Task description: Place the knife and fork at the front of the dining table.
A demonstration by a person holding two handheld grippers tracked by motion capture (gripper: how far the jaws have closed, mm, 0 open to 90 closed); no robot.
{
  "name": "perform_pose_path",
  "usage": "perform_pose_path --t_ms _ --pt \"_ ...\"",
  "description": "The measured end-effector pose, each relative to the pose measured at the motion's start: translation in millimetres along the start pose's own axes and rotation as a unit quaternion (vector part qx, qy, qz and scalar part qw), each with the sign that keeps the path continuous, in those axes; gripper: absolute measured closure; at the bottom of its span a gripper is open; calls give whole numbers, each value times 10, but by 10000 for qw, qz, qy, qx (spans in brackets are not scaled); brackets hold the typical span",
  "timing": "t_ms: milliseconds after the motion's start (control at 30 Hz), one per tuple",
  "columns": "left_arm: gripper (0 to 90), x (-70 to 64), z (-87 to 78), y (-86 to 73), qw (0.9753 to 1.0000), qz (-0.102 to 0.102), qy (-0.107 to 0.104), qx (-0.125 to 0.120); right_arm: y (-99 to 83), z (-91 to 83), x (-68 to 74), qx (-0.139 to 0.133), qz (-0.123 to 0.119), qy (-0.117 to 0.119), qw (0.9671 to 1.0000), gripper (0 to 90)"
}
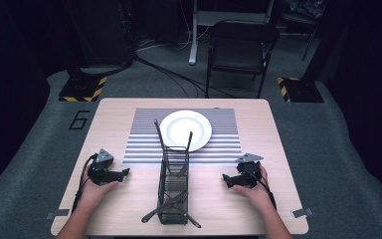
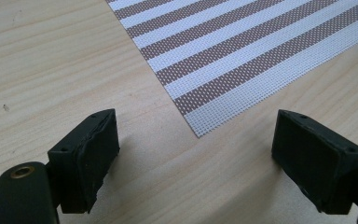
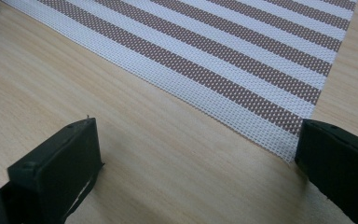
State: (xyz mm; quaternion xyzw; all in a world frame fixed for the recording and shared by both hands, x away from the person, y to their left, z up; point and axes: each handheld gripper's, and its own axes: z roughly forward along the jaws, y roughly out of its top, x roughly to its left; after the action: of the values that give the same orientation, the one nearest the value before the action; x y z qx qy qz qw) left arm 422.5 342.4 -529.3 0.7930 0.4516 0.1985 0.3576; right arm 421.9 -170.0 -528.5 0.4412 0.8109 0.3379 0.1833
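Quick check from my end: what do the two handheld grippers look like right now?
Both the left gripper and the right gripper are black, each topped by a grey three-cornered plate, with a black cable trailing back. Their fingers are blocky black pads with small screw holes. Forearms are bare, no sleeves.

Overhead light fell brightly on the wooden table in the high view while the room beyond sank into near-black, and that frame was soft and low in detail, the white plate glaring almost featureless. In the left gripper view the left gripper threw soft, short shadows onto the wood just inside each jaw, with the striped mat ahead of it crisp down to the weave. In the right gripper view the right gripper looked dark and slightly blurred, the mat ahead sharp and evenly lit.
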Motion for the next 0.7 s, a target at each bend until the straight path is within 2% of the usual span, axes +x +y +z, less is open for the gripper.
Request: perform_pose_path --t_ms 233,700 --pt "150 -4 -16 -2 10000 5 -11 58 -2 -3 5 0 16 -16 10000 0" --pt "150 -19 -25 -18 10000 -7 9 22 -9 -9 29 -9 110 -142 9998 0"
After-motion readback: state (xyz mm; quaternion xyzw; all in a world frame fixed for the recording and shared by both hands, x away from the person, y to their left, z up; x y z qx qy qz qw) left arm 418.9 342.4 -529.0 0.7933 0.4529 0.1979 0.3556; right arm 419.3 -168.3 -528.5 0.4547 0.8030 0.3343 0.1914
